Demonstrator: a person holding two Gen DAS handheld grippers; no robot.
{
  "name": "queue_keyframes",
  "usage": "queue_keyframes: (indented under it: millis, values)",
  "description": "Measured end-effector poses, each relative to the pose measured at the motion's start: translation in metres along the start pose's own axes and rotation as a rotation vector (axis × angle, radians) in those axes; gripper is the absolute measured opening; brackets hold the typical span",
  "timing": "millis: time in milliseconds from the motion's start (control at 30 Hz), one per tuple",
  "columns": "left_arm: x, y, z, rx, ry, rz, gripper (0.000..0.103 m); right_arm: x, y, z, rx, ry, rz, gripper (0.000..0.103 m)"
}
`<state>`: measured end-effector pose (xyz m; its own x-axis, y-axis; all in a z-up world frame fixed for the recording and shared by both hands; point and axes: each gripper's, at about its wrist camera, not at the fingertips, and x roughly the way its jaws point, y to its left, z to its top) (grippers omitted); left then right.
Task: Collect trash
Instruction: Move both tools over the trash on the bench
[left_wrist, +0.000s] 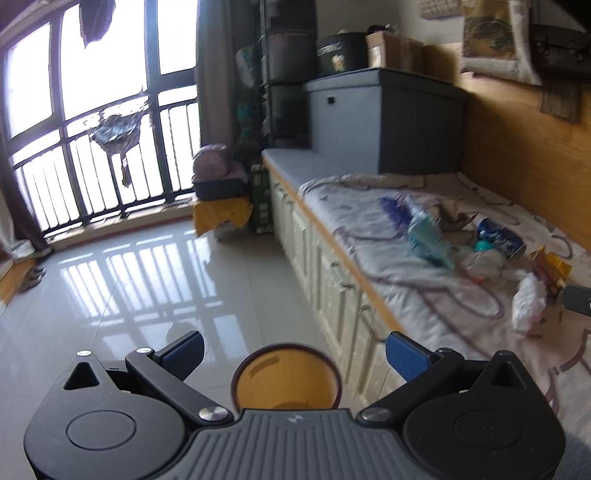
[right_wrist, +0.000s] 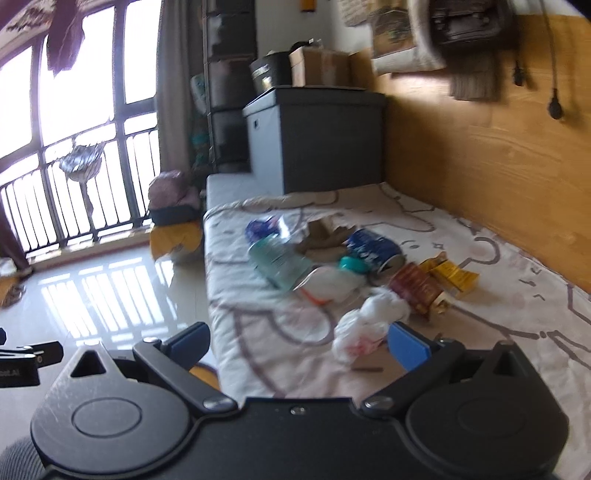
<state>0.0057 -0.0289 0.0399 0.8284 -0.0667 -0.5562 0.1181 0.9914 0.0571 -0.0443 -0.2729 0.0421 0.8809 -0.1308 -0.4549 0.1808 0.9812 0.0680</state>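
Two claws spread, yellow bin (left_wrist: 286, 378) empty

The left claw (left_wrist: 293, 350) is spread wide, its blue-padded fingers (left_wrist: 184, 349) far apart with nothing gripped between them. The right claw (right_wrist: 299, 345) is likewise wide apart and empty, pointing level and forward, with the left one's tip showing at its left.

Bare sheet is lying open just ahead of the right gripper (right_wrist: 299, 341), before the white bag (right_wrist: 369, 325). Beyond it, trash is crowding together (cans, bottle, wrappers), leaving no clear gaps.
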Motion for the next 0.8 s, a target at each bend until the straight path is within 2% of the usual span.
queue_keyframes:
  millis: [167,300,467,533,633,733,800]
  values:
    - [0.014,-0.023,0.024,0.032,-0.037,-0.044,0.103,0.009,-0.027,0.006,0.052,-0.02,-0.045,0.103]
    - [0.036,-0.043,0.046,0.07,-0.048,-0.128,0.103,0.026,-0.048,0.005,0.1,-0.019,-0.123,0.103]
    - [0.071,-0.073,0.071,0.137,-0.051,-0.204,0.103,0.058,-0.076,0.003,0.174,0.046,-0.158,0.103]
    - [0.082,-0.085,0.078,0.159,-0.05,-0.255,0.103,0.073,-0.085,0.004,0.208,0.084,-0.148,0.103]
    - [0.1,-0.102,0.087,0.183,-0.038,-0.326,0.103,0.09,-0.091,0.003,0.25,0.095,-0.156,0.103]
    - [0.12,-0.118,0.09,0.201,0.001,-0.4,0.103,0.106,-0.093,0.0,0.267,0.088,-0.157,0.103]
    - [0.135,-0.126,0.088,0.202,0.096,-0.519,0.103,0.115,-0.094,-0.002,0.283,0.077,-0.14,0.103]
